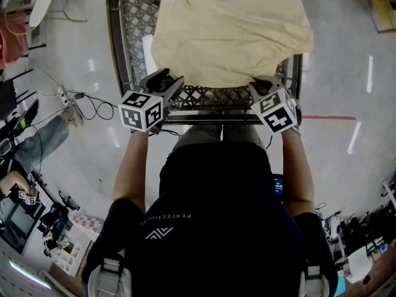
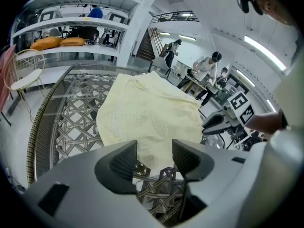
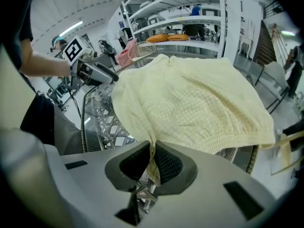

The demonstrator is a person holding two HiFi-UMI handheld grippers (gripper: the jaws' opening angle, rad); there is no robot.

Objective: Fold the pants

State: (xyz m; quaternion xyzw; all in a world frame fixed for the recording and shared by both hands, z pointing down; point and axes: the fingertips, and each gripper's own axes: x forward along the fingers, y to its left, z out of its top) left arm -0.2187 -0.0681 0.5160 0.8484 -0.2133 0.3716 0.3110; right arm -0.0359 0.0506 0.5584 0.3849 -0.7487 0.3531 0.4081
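Woven lattice table [image 1: 133,18] bears crumpled cream pants [image 1: 229,33].

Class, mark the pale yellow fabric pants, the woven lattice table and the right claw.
pale yellow fabric pants [image 1: 232,30], head view, middle of the cloth.
woven lattice table [image 1: 133,17], head view, bare left lattice.
right claw [image 3: 151,151], right gripper view, between its fingertips.

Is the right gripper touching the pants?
Touching. The right gripper view shows the right gripper with its jaws closed on a pinched fold at the near edge of the pants.
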